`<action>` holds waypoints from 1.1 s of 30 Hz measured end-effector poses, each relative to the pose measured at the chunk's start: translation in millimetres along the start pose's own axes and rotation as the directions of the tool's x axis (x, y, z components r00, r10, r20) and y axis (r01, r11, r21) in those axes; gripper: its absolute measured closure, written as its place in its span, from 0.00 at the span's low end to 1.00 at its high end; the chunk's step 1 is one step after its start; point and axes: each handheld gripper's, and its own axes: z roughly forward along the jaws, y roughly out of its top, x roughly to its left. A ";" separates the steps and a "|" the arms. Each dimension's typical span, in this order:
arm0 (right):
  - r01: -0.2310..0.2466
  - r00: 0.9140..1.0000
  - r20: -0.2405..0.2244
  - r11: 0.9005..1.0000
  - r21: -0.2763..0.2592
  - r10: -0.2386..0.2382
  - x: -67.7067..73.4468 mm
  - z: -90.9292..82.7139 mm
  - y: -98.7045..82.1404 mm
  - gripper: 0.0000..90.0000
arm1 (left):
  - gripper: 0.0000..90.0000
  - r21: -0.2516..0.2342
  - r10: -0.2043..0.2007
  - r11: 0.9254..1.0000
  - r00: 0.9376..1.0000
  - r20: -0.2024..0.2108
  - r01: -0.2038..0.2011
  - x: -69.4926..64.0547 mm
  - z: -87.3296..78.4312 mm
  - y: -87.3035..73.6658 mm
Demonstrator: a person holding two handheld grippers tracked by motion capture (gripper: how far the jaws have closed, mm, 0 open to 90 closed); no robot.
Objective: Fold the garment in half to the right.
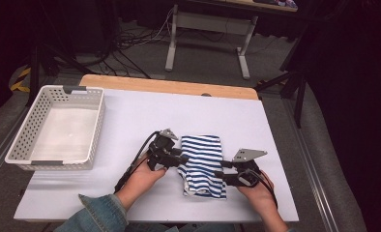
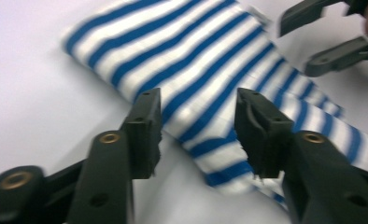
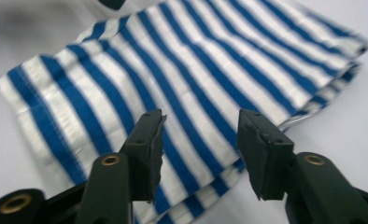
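A: Item one, your folded blue-and-white striped cloth: where?

B: On the white table, between your two grippers. No label or writing readable on it.

A: Fingers?

B: Your left gripper: partly apart, over the cloth's edge, gripping nothing. Your right gripper: the same.

A: Surroundings?

B: White perforated basket at the table's left; grey floor, cables and a desk frame beyond.

No readable text, labels (none anywhere)
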 end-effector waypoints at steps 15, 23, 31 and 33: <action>-0.039 0.990 0.129 0.993 -0.111 0.053 -33.6 5.0 -12.1 0.34 | 0.58 0.123 -0.017 0.992 0.992 -0.123 0.032 12.7 33.2 12.0; -0.053 0.983 0.167 0.986 -0.159 0.079 -36.3 9.9 -17.1 0.24 | 0.96 0.135 -0.015 0.990 0.996 -0.089 0.027 8.3 36.3 15.9; -0.100 0.979 0.148 0.964 -0.246 0.140 -45.1 11.0 -18.7 0.02 | 0.98 0.087 -0.024 0.996 0.997 -0.076 0.031 14.2 21.1 18.3; -0.101 0.978 0.149 0.961 -0.257 0.143 -46.4 10.3 -19.1 0.00 | 0.98 0.079 -0.034 0.996 0.997 -0.076 0.040 17.6 17.6 18.1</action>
